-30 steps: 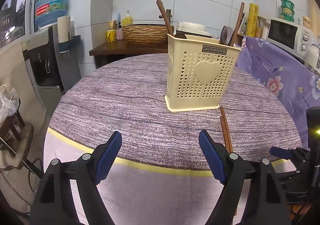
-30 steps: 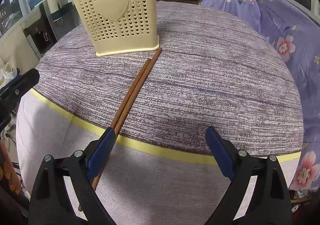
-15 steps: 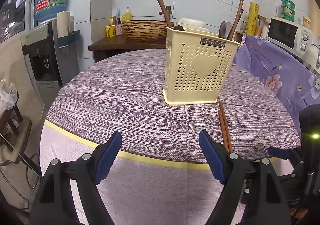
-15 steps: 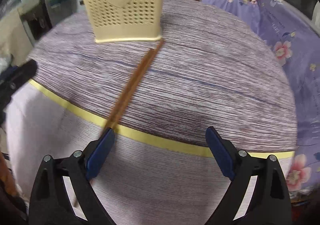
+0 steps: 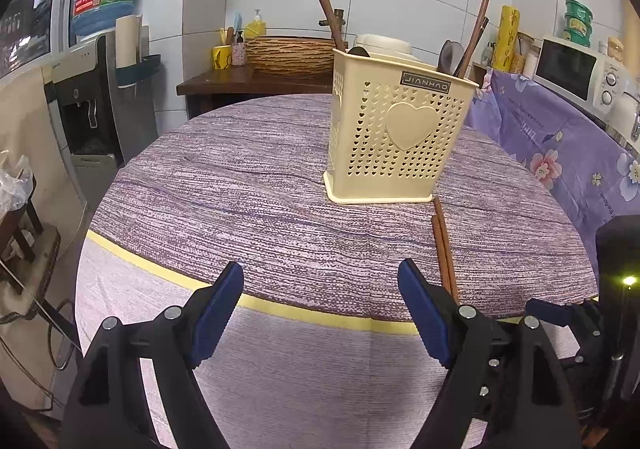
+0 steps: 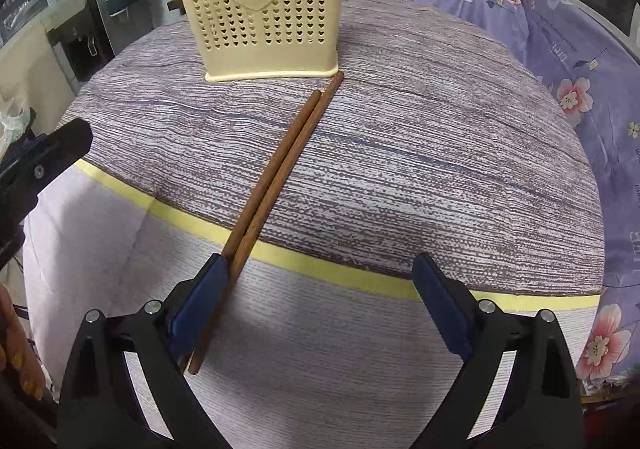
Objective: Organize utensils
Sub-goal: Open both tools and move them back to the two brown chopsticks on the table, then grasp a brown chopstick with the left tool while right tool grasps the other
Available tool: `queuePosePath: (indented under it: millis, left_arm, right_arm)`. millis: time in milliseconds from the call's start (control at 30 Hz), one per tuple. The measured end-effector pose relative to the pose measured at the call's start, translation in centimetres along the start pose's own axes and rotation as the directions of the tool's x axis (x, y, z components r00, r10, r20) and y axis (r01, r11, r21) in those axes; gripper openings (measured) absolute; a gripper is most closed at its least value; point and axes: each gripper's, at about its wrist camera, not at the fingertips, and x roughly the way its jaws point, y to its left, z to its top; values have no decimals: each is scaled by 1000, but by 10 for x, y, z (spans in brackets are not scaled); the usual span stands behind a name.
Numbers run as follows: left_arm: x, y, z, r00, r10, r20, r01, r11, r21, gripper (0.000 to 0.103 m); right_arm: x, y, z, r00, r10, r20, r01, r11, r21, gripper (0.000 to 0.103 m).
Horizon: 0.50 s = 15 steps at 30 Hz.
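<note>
Since a second ago my right tongs (image 6: 320, 291) have slid over, so the two chopsticks (image 6: 288, 165) now lie just inside the left pad instead of outside it. That pad hides part of their near ends. Both tongs, right and left (image 5: 320, 303), are spread wide, pinching nothing, tilted down over the table (image 5: 240, 185). The chopsticks reach to the cream utensil holder (image 6: 260, 9).

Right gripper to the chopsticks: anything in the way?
Nothing visible. The right gripper is open over the near ends of the chopsticks, which lie beside its left finger. The holder stands at their far ends, beyond the gripper.
</note>
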Motion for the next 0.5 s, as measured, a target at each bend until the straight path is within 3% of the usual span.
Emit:
queuePosePath:
  millis: [233,500]
  left_arm:
    - [2,-3,-2,1000,-13,-10,13,1000,-10,79]
    - [3,-1,-5,1000,-13,-16,13,1000,-14,79]
  right_arm:
    - [7,-6,3,1000,-15,-26,16,999,28,93]
    - [2,-6,7,1000,-12,19,11,998,68,90]
